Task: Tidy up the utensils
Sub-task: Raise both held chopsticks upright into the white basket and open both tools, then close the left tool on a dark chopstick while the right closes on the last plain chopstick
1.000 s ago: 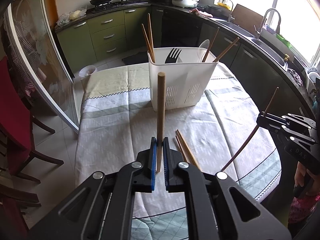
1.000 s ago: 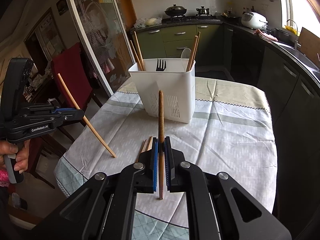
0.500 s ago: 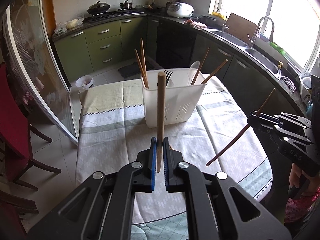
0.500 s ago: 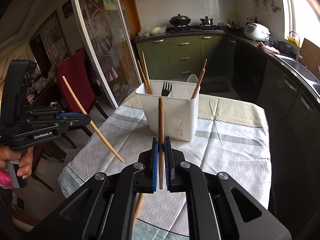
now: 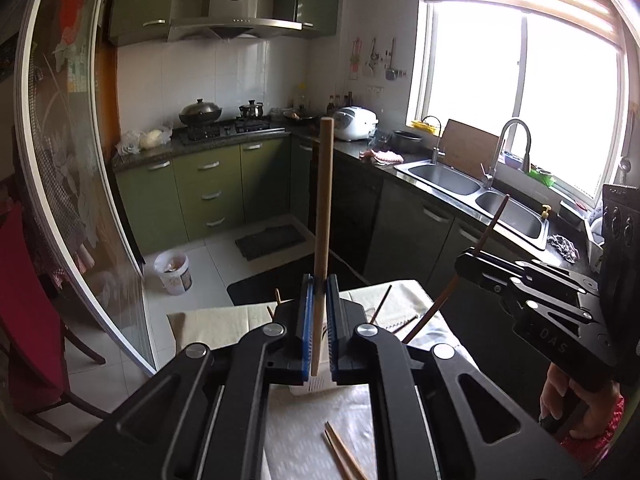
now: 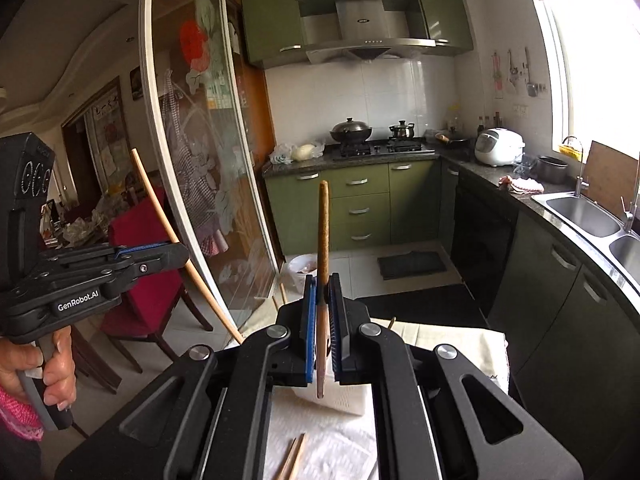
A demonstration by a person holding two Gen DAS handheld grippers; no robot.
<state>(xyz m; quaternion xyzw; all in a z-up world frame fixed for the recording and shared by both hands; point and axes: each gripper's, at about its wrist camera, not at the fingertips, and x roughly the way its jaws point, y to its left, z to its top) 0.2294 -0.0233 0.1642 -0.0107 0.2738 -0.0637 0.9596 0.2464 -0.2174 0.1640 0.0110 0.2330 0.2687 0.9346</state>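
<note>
Each gripper has its jaws pressed closed on a single chopstick held upright. The left gripper clamps a pale wooden chopstick near its lower end, so most of the stick stands above the blue pads; the right gripper grips a darker brown chopstick in the same manner. In the left wrist view the right gripper appears at the right edge with its dark stick slanting down toward the table, and in the right wrist view the left gripper shows at the left edge with the light stick angled across it. Both tools are raised above the table, and the white utensil caddy is almost wholly hidden behind the jaws, with only a sliver of its perforated wall showing between and below them. A few chopstick tips poke up from behind the grippers, which suggests that some sticks already stand in the caddy, though which compartment cannot be told. On the tablecloth near the camera a pair of loose chopsticks lies flat, not yet collected. Judging from this, the work is partly done: the two held sticks remain to be lowered into the caddy, and then the loose pair must be picked up and stowed.
</note>
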